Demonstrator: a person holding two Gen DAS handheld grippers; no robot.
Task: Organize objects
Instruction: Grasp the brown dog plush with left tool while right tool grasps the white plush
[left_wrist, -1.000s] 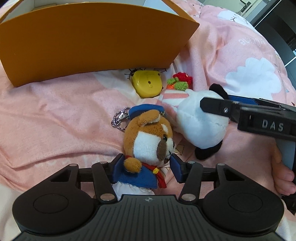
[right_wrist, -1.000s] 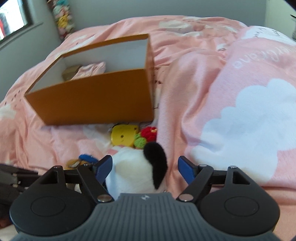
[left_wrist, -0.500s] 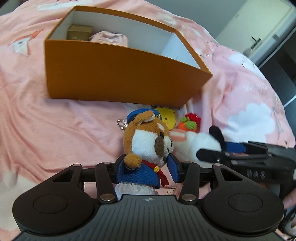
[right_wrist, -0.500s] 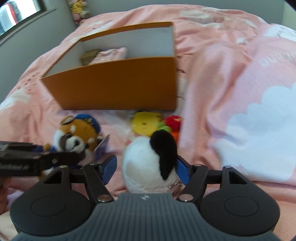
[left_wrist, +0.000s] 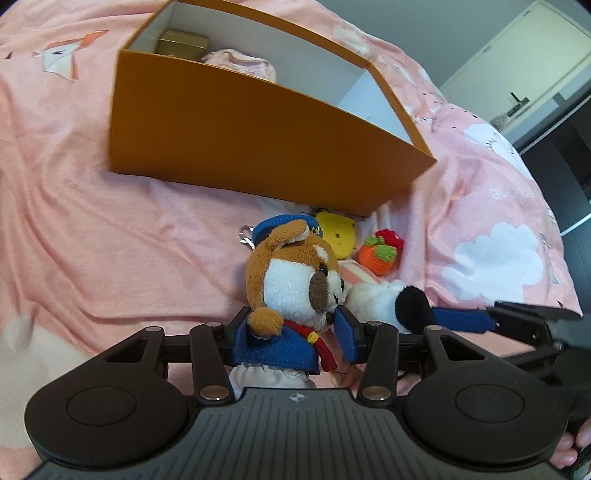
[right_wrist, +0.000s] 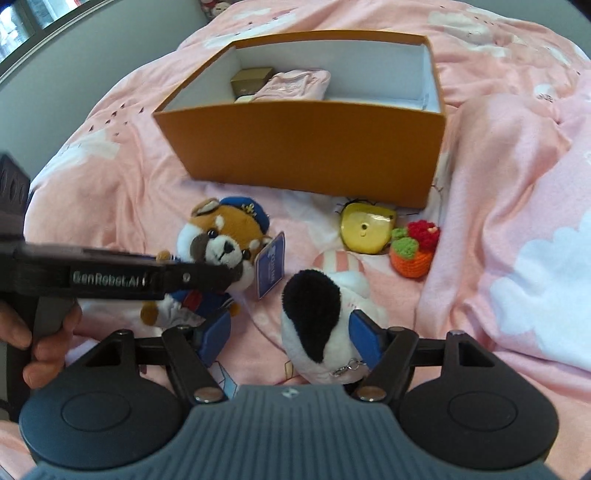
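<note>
**Just short of the orange box: two plush toys at the jaws**

Left wrist view. Low and centred, left gripper (left_wrist: 291, 332) clamped on the dog plush (left_wrist: 295, 280), blue pads pressing both sides of its blue jacket; jaws just closing, about half open around the toy. Dog's head up above the pads, cap toward the orange box (left_wrist: 258, 147). Beside the dog's snout on the right, touching it, the panda plush (left_wrist: 373, 299), with one blue-padded finger of the right gripper (left_wrist: 443, 319) reaching in along its black ear. Farther off, near the box's corner on the pink bedding (left_wrist: 110, 240), a yellow toy (left_wrist: 338, 234) and a crocheted orange toy (left_wrist: 380, 251), side by side. Inside the box, at its far left end, a small gold box (left_wrist: 183, 40) and a folded pink cloth (left_wrist: 240, 62); white floor bare at the right end.

Right wrist view. Panda plush (right_wrist: 317, 317) between the pads of the right gripper (right_wrist: 291, 336), jaws just closing and fairly wide; right pad against the toy, bedding showing between toy and left pad, so cannot tell whether gripped. To the left, the dog plush (right_wrist: 221, 240) in the left gripper (right_wrist: 236, 280), a hand (right_wrist: 48, 332) on its handle. Beyond, the same box (right_wrist: 306, 147) with gold box and pink cloth at the left end.
</note>
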